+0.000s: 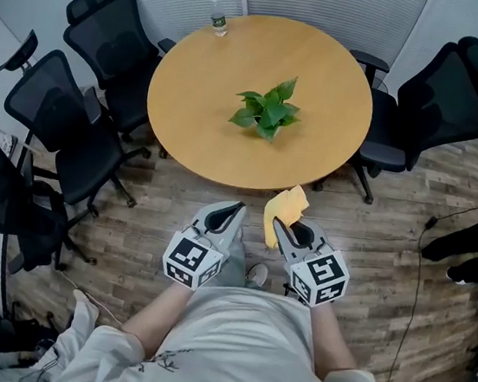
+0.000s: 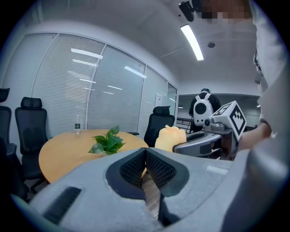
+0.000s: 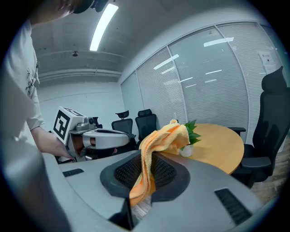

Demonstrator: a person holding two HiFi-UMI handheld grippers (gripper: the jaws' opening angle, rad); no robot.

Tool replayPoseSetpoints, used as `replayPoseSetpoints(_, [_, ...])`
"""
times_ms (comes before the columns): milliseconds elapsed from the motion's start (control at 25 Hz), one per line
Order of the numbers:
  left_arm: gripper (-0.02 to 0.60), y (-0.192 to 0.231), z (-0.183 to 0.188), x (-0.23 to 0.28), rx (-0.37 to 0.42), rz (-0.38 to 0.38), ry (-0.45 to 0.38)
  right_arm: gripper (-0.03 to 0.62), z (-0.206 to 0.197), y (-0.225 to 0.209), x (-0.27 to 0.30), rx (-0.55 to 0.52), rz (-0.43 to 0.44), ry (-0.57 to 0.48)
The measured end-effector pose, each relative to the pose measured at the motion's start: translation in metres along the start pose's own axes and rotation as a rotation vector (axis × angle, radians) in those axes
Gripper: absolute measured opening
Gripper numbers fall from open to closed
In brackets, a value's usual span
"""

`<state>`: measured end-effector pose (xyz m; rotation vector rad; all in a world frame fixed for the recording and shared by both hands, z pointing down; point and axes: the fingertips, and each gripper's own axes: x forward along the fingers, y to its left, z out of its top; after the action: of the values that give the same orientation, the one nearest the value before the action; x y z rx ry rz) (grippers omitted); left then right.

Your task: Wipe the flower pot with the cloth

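- Round wooden surface (image 1: 194, 136) on plank flooring, with blinds along the wall behind it.
- At its far-left rim: a clear bottle (image 1: 219, 19), upright.
- Near its middle: a leafy plant (image 1: 267, 111). Flower pot (image 3: 186, 151) hidden under the leaves from the head view, but showing small and white below the foliage in the right gripper view.
- Short of its near rim, to the left: left gripper (image 1: 237, 208), jaws pressed fully together with nothing between them, well apart from the pot.
- Short of its near rim, to the right: right gripper (image 1: 279, 228), jaws clamped on a yellow-orange cloth (image 1: 287, 206). Most of the cloth bunched above the tips, with a strip hanging down between the jaws.
- Progress, as a judgement: barely begun. Cloth already gripped; pot untouched and cloth not yet over the surface.
- Left to do: bringing both grippers in over the surface, probably steadying the pot with the left one, then rubbing the cloth round the pot's wall.
- Count around the surface: four black chairs (image 1: 111, 38), three to its left and one to its right.
- Count on the surface: one bottle, and one plant in one pot.
- Count short of the near rim: two grippers, one cloth.
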<state>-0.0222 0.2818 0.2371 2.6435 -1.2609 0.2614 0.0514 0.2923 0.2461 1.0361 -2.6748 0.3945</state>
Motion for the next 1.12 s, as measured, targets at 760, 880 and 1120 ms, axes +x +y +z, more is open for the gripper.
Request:
replayPoseSetpoints(760, [0.011, 0.064, 0.017, 0.082, -0.010, -0.061, 0.030, 0.044, 0.034, -0.072, 0.059, 0.003, -0.027, 0.014])
replayPoseSetpoints(880, [0.011, 0.081, 0.025, 0.096, -0.011, -0.070, 0.026, 0.044, 0.044, -0.087, 0.073, 0.006, -0.041, 0.014])
replayPoseSetpoints(1120, [0.011, 0.113, 0.031, 0.124, -0.013, -0.092, 0.047, 0.044, 0.055, -0.114, 0.095, 0.025, -0.088, 0.018])
